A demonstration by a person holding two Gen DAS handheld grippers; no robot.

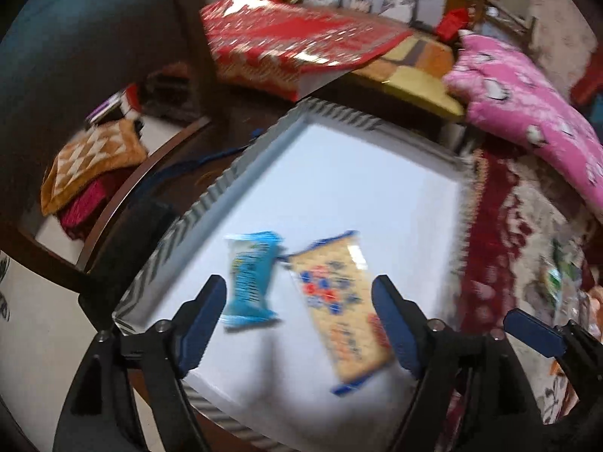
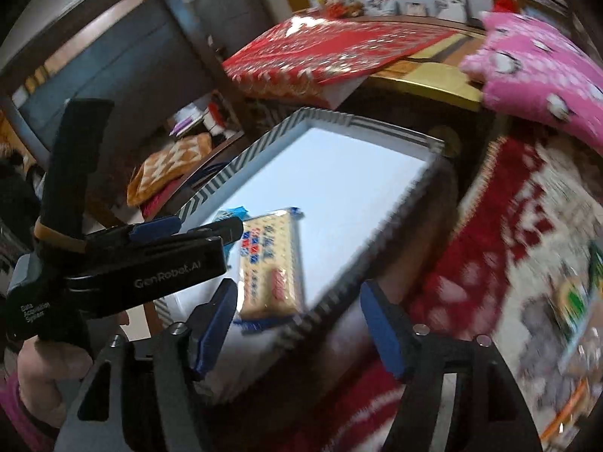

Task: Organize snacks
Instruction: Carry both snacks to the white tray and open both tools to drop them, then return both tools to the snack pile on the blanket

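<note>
A white tray with a striped rim (image 1: pixel 260 150) (image 2: pixel 248 158) holds a blue snack packet (image 1: pixel 250 278) and a tan cracker packet (image 1: pixel 339 301) (image 2: pixel 271 263). My left gripper (image 1: pixel 299 312) is open and empty, hovering just above both packets inside the tray; it also shows in the right wrist view (image 2: pixel 188 229). My right gripper (image 2: pixel 297 324) is open and empty over the tray's near right rim; one of its fingers (image 1: pixel 535 331) shows at the right in the left wrist view. The blue packet (image 2: pixel 233 213) is mostly hidden behind the left gripper there.
More loose snack packets (image 2: pixel 580 301) (image 1: pixel 561 282) lie on the red and white patterned cloth (image 2: pixel 490 226) to the right of the tray. A red box (image 1: pixel 286 45) and a pink pillow (image 1: pixel 527 105) lie behind. A chair with an orange cushion (image 1: pixel 90 158) stands at the left.
</note>
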